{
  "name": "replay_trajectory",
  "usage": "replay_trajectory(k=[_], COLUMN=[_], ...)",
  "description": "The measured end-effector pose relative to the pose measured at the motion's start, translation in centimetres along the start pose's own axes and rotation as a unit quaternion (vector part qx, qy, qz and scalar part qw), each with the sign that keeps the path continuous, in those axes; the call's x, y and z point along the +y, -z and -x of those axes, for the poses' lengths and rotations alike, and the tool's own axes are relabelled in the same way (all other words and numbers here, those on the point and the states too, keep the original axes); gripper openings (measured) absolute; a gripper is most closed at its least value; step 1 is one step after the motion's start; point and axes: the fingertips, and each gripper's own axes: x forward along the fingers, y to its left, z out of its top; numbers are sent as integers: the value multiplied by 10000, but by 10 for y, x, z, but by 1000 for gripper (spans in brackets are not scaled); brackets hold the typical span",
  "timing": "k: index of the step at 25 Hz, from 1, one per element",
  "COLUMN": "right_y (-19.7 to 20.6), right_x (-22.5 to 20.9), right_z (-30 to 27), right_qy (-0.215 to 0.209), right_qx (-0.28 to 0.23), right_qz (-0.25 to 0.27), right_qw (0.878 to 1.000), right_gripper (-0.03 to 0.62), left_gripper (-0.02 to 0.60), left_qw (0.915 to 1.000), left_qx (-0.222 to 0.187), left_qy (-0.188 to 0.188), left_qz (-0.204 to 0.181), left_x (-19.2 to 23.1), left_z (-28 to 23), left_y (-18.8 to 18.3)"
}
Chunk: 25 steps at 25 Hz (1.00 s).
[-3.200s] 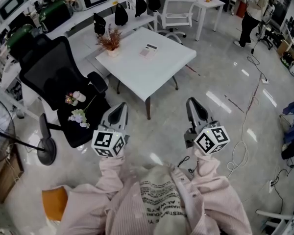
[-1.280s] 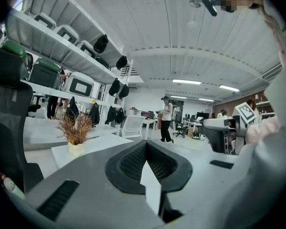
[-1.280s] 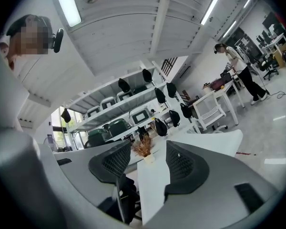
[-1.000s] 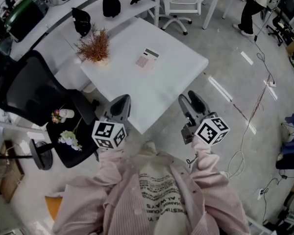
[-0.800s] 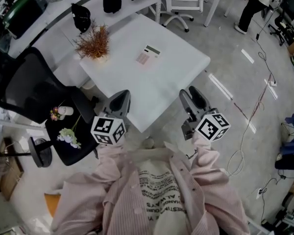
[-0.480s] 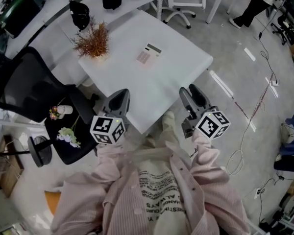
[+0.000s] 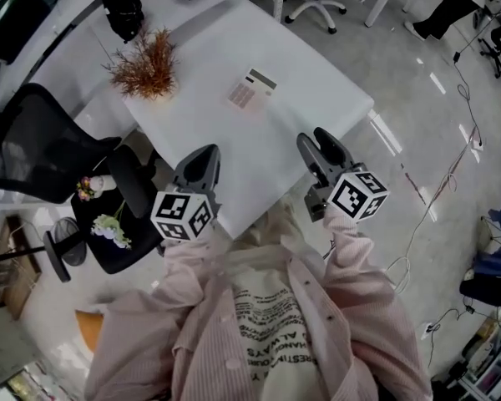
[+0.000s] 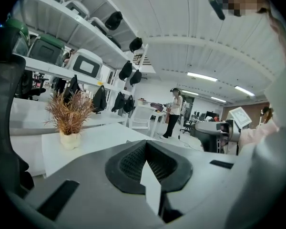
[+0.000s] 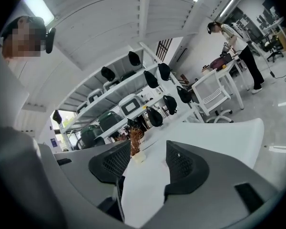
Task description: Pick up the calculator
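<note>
The calculator (image 7: 251, 89) lies flat on the white worktop (image 7: 309, 98), its dark display strip at the far end. Any print on it is too small to read. To its left, apart from it, stands a potted dried plant (image 7: 144, 65). Both claws are held at the worktop's near edge, well apart from the calculator. The left claw (image 8: 146, 147) has its jaws closed together, empty. The right claw (image 9: 150, 163) has its jaws spread, with only worktop between them. The marker cubes carry black-and-white squares and no words.
</note>
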Motion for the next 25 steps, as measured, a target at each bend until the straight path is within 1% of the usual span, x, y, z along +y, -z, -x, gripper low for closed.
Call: replay_trajectory(k=[6, 9, 12, 16, 19, 22, 25], right_y=[-3, 0, 6, 19, 30, 39, 49], right_x=[-45, -65, -86, -108, -119, -133, -141], right_z=[-61, -91, -117, -149, -167, -181, -193], right_qy=[-136, -261, -284, -322, -360, -282, -314], right_qx=[448, 735, 987, 1291, 1542, 1655, 1847], right_qz=[-150, -226, -254, -304, -307, -364, -396], right_qw=[9988, 9967, 9944, 9906, 9869, 9851, 9815], right_gripper=[202, 202, 202, 202, 202, 204, 202], left_gripper=[2, 0, 2, 1, 0, 2, 0], left_qw=[9991, 9979, 9962, 9929, 9906, 9883, 9849], left_qx=[227, 319, 405, 520, 611, 691, 764], left_qy=[-224, -370, -532, -753, -852, -940, -1097], left_qz=[268, 418, 562, 764, 879, 978, 1102], left_x=[15, 24, 34, 48, 54, 57, 60], left_z=[-54, -78, -98, -119, -130, -138, -141], left_y=[8, 12, 19, 33, 42, 52, 62])
